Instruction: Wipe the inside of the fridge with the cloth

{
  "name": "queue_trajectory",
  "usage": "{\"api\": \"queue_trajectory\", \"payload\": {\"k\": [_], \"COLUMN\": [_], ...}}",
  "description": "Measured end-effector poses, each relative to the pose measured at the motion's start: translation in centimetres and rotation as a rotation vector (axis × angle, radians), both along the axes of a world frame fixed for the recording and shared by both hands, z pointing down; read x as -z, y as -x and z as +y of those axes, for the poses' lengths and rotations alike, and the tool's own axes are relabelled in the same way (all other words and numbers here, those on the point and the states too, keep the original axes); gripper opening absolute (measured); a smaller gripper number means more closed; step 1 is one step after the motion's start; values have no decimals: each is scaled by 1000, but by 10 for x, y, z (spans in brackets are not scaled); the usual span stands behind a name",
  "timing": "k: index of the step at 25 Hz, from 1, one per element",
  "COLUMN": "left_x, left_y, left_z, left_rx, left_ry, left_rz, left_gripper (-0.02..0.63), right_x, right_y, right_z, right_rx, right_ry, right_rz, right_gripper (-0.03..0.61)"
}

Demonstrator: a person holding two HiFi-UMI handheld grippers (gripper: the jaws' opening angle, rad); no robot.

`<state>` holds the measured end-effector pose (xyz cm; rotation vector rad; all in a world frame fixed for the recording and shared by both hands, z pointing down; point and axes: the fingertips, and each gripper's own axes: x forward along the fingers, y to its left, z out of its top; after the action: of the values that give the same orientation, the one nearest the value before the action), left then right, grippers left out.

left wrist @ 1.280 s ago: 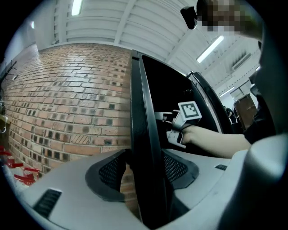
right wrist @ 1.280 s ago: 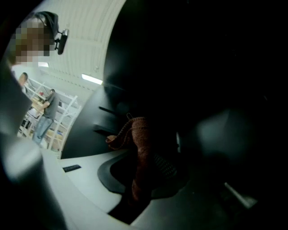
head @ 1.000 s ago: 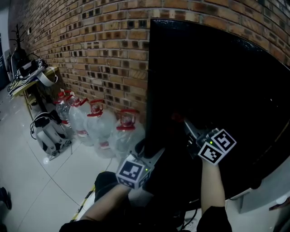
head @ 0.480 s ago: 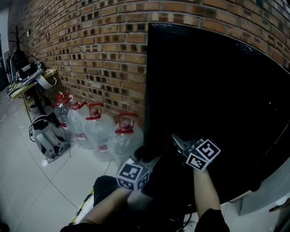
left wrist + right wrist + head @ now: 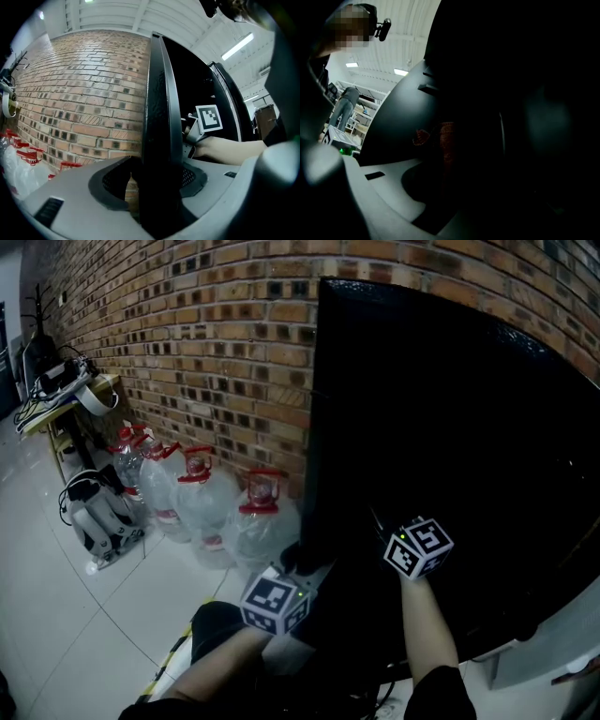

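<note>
The black fridge (image 5: 469, 456) stands against a brick wall, and its door edge (image 5: 314, 427) faces me. My left gripper (image 5: 305, 566) is clamped on that door edge (image 5: 161, 117) low down. Its jaws have just been closing, with the edge filling the space between them. My right gripper (image 5: 380, 521) reaches into the dark fridge, its marker cube (image 5: 419, 547) showing. In the right gripper view a reddish cloth (image 5: 445, 140) hangs between the jaws of the right gripper (image 5: 450, 164), dimly lit. The fridge interior is too dark to make out.
Several large water jugs (image 5: 202, 493) with red caps stand on the tiled floor along the brick wall (image 5: 206, 352), left of the fridge. A bag (image 5: 94, 517) lies by a cluttered small table (image 5: 66, 390) further left. A person (image 5: 344, 110) stands by far shelves.
My right gripper has moved down and to the left, deeper into the fridge. The left gripper has stayed on the door edge.
</note>
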<state>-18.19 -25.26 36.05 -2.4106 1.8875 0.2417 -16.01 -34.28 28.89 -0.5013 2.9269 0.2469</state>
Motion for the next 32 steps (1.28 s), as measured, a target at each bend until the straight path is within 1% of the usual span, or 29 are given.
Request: {"api": "queue_trajectory", "payload": {"k": [5, 9, 11, 14, 15, 19, 22, 26, 30, 32], "left_x": [-4, -5, -6, -7, -7, -8, -8, -9, -7, -6], "left_y": [1, -3, -4, -3, -3, -2, -1, -1, -2, -4], "left_z": [-2, -1, 0, 2, 2, -1, -3, -2, 3, 3], "left_rx": [7, -1, 0, 6, 5, 0, 3, 5, 6, -3], "left_ry": [17, 22, 20, 23, 25, 28, 29, 24, 17, 23], "left_rz": [-4, -16, -17, -24, -24, -20, -18, -19, -15, -17], "left_gripper": [247, 244, 242, 242, 242, 244, 244, 244, 244, 244], "right_x": [-4, -6, -12, -26, -28, -26, -27, -31, -41, -35], "right_y": [4, 3, 2, 5, 5, 7, 8, 8, 5, 2], "right_z": [-22, -48, -66, -97, -104, -116, -127, -143, -157, -155], "right_rx": [-34, -91, -149, -291, -314, -300, -314, -375, -446, -465], "right_ry": [6, 23, 39, 31, 31, 67, 71, 71, 100, 84], "right_rz": [29, 55, 79, 166, 177, 147, 148, 147, 157, 153], "right_gripper": [78, 78, 78, 77, 75, 75, 75, 75, 74, 72]}}
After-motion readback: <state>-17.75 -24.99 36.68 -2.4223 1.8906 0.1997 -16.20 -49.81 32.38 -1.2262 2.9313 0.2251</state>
